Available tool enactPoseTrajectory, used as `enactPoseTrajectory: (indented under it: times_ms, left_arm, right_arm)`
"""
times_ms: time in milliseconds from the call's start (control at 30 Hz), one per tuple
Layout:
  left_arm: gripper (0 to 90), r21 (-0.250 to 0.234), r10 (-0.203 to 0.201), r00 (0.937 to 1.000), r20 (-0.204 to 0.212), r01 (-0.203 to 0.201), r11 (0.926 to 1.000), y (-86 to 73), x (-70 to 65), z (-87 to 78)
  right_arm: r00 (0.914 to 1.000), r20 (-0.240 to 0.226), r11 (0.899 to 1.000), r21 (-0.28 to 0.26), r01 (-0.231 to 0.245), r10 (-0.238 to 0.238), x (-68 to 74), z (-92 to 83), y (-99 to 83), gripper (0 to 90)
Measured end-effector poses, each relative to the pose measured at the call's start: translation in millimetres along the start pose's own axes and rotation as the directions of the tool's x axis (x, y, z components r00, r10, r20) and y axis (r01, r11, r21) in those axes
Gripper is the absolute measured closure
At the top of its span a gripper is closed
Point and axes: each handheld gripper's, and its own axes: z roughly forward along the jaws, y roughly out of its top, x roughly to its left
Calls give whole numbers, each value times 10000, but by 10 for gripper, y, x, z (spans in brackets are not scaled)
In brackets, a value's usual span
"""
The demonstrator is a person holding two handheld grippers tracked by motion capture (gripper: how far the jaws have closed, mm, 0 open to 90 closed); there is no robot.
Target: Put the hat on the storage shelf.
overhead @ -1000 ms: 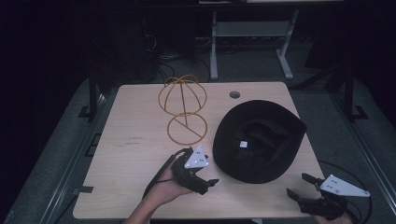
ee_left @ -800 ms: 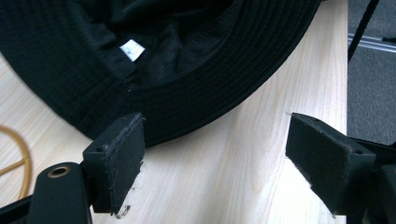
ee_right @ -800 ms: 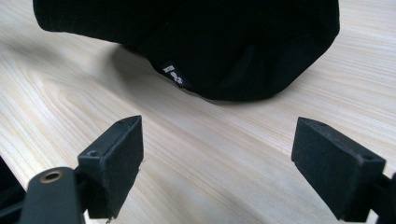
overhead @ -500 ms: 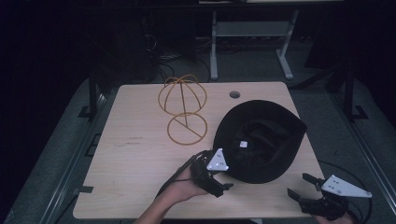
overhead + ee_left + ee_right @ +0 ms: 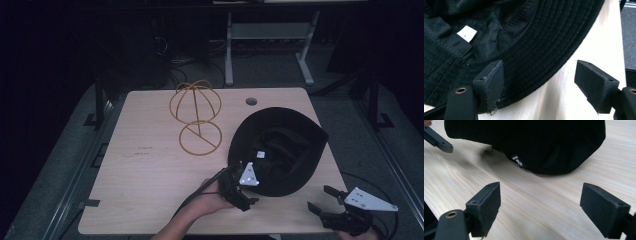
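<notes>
A black bucket hat (image 5: 280,150) lies upside down on the right half of the light wooden table (image 5: 150,170), its opening facing up and a small white label (image 5: 260,155) showing inside the crown. In the left gripper view the label (image 5: 467,33) sits on the dark lining, and the stitched brim (image 5: 544,42) curves out over the table.

The left hand-held gripper (image 5: 246,195) is at the hat's near-left edge, held by a hand (image 5: 212,200) that comes in from the near side. Its jaws are spread wide: one pad lies over the brim, the other stands over bare wood just beyond the hat's rim. Whether the pad touches the cloth cannot be told.

The right hand-held gripper (image 5: 327,200) is off the hat's near-right side, by the near right corner of the table and apart from the hat. Its jaws are also spread, with nothing between them; its own view shows the hat's outer side (image 5: 531,145) with a small woven tag (image 5: 519,161) ahead of it.

To the hat's left and farther back stands a yellow wire hat stand (image 5: 196,117), clear of the hat. Beyond the hat, near the table's far edge, is a round cable hole (image 5: 251,101).
</notes>
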Motion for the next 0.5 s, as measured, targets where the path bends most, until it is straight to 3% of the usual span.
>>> enactPoseTrajectory:
  times_ms: [267,500]
  left_arm:
    - [335,52,235,9992,-319,-233,9997,75,0,137]
    - [542,-63,980,9929,-679,-986,9951,98,-43,186]
  right_arm:
    - [10000,-43,10000,51,67,-67,20,20,8,163]
    - [9998,-103,9998,153,150,-149,29,37,9,165]
